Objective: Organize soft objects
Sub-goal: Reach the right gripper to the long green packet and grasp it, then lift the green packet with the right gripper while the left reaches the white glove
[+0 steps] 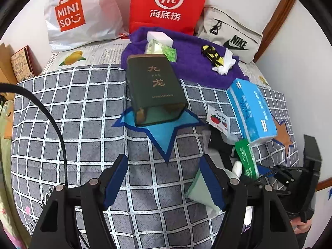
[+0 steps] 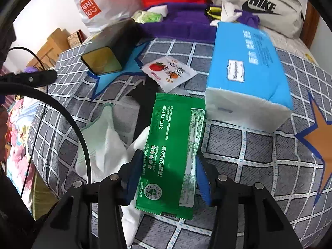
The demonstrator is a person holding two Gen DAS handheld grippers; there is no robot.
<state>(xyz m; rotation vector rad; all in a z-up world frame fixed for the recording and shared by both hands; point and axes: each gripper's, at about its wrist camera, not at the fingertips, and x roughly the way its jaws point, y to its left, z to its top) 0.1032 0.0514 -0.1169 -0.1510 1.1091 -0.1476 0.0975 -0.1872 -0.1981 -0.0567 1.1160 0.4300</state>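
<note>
Green packet (image 2: 172, 153) lies on the checked bed (image 2: 238, 145) beside the tissue pack (image 2: 247, 68), our right gripper (image 2: 169, 176) pinching its edges, so we'd squeeze gently and lift straight up, left gripper (image 1: 164, 178) spread empty.

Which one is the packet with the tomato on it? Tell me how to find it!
Look on the grey checked bedspread for the big blue tissue pack. Just left of it, beside the dark green tin, lies a small flat white sachet. It is the only packet with a red tomato picture; the long packet below it is plain green.
</note>
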